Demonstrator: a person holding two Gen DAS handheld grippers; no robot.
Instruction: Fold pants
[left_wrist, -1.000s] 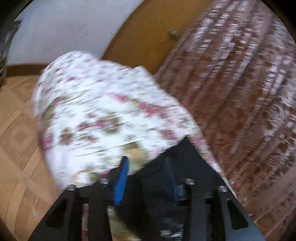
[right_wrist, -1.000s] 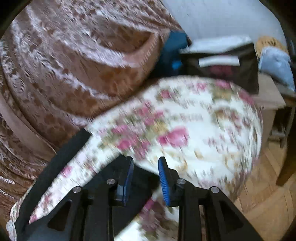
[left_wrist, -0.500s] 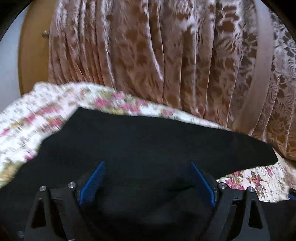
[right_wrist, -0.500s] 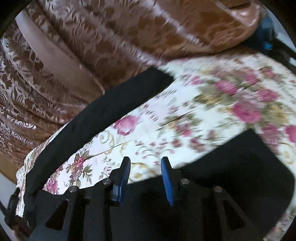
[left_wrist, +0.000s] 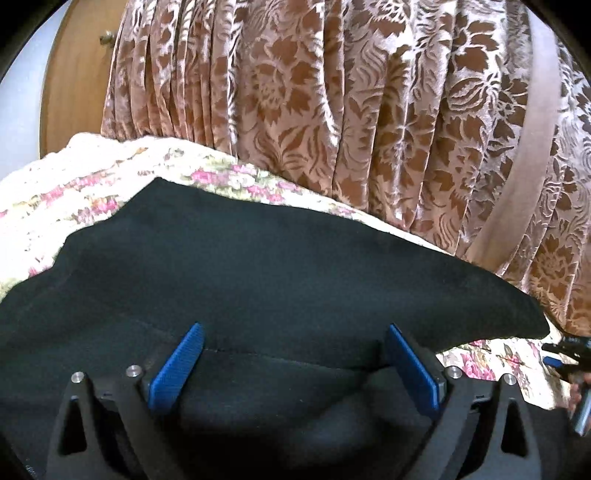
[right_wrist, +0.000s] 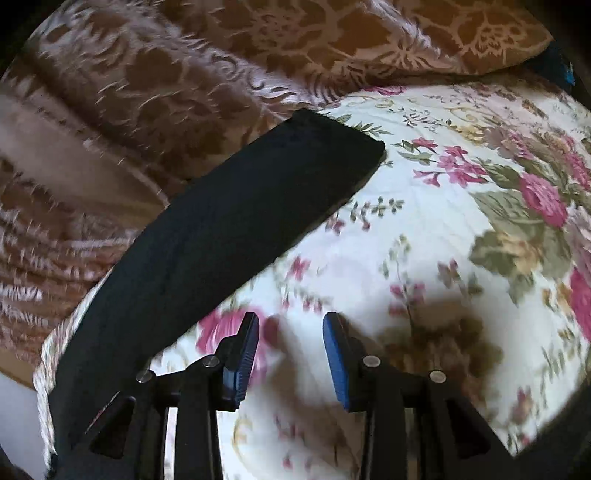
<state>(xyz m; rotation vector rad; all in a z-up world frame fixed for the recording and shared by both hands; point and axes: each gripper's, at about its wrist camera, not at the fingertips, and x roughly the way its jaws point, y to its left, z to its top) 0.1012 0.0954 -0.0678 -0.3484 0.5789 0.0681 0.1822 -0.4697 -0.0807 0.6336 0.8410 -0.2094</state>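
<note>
Pants (left_wrist: 280, 266) lie flat on the floral bedspread (right_wrist: 443, 236), along its edge by the curtain (left_wrist: 369, 110). Left claw (left_wrist: 293, 363) is wide open over them; right claw (right_wrist: 290, 347) is half open, empty.

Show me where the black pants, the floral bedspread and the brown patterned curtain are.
black pants (left_wrist: 280, 266): left wrist view, middle of the wide dark panel.
floral bedspread (right_wrist: 424, 236): right wrist view, bare white patch right of the pant leg.
brown patterned curtain (left_wrist: 332, 92): left wrist view, pleated folds behind the bed.
</note>
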